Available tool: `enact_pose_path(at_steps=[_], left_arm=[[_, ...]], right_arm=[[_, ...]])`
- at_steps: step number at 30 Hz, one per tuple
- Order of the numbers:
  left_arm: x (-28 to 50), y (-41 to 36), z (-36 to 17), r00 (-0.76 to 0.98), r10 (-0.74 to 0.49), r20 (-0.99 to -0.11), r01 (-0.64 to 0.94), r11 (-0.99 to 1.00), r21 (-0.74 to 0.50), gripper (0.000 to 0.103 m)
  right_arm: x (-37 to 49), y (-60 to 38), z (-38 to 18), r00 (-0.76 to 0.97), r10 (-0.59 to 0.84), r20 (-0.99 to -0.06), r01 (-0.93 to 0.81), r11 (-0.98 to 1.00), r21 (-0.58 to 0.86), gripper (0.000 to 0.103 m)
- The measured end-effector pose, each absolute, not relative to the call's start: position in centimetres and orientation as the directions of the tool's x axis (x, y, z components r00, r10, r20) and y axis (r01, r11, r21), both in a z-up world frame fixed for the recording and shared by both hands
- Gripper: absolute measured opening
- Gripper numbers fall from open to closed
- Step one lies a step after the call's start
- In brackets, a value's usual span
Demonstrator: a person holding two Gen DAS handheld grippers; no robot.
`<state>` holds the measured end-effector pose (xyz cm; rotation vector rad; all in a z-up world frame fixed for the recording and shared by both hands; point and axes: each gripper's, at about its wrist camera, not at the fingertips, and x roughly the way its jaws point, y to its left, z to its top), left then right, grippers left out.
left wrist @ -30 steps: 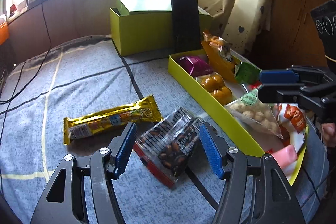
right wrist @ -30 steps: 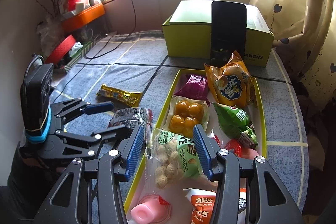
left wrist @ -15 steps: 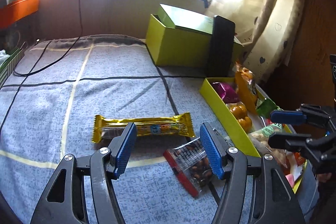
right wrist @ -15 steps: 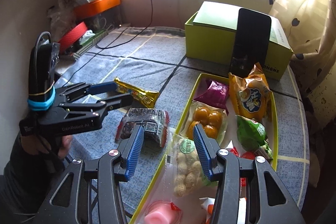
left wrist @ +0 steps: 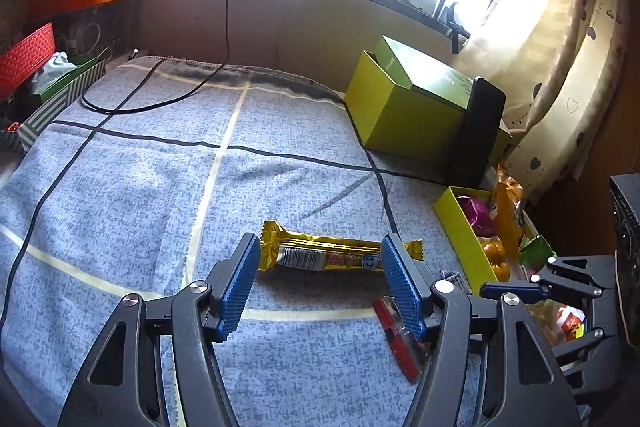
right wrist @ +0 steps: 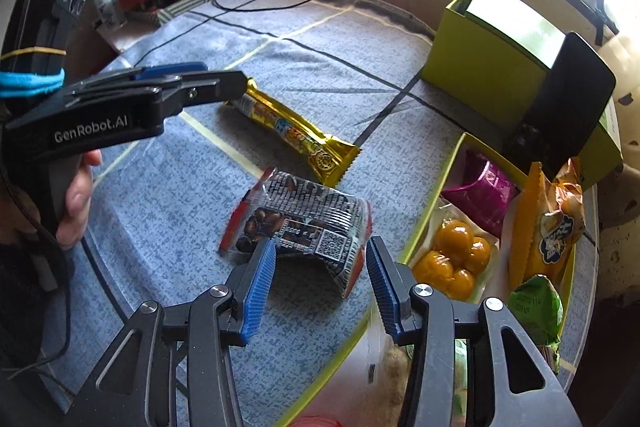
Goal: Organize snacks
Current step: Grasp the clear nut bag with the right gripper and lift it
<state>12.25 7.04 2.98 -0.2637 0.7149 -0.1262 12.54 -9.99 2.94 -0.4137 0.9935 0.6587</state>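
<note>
A gold-wrapped snack bar (left wrist: 340, 254) lies on the blue-grey cloth, and also shows in the right wrist view (right wrist: 296, 135). My left gripper (left wrist: 320, 279) is open just short of it, jaws astride its length; it shows in the right wrist view (right wrist: 192, 83) too. A clear bag of dark nuts with a red edge (right wrist: 304, 219) lies beside the yellow tray (right wrist: 440, 179). My right gripper (right wrist: 320, 279) is open and empty, close in front of that bag. The bag's red edge (left wrist: 396, 339) shows by my left gripper's right finger. The tray holds several snack packs.
A closed yellow-green box (left wrist: 408, 107) with a black phone (left wrist: 476, 131) leaning on it stands behind the tray. A black cable (left wrist: 168, 91) runs across the far cloth. Red and orange bins (left wrist: 28, 55) and a striped box sit at the far left.
My left gripper has swung left from the nut bag to face the gold bar. My right gripper has swung left from over the tray to face the nut bag.
</note>
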Motion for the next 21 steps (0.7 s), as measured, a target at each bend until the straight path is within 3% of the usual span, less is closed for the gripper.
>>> enact_pose_path(at_steps=[7,10,14,21], left_arm=[[11.9,8.4,3.6,0.767,-0.184,-0.615,-0.011,0.954,-0.299,0.063],[11.7,9.1,3.8,0.774,-0.177,-0.607,-0.025,0.951,-0.309,0.063],[11.8,9.6,3.7,0.772,-0.176,-0.611,-0.037,0.947,-0.319,0.063],[12.0,9.5,3.2,0.759,-0.183,-0.625,-0.031,0.949,-0.315,0.063]], right_arm=[[10.7,-7.6,2.6,0.261,0.400,-0.879,-0.786,0.617,0.047,0.043],[10.3,-7.0,3.2,0.293,0.409,-0.865,-0.807,0.590,0.006,0.044],[11.5,-6.8,3.7,0.353,0.404,-0.844,-0.809,0.585,-0.059,0.053],[12.9,-4.8,2.4,0.309,0.384,-0.870,-0.875,0.474,-0.101,0.058]])
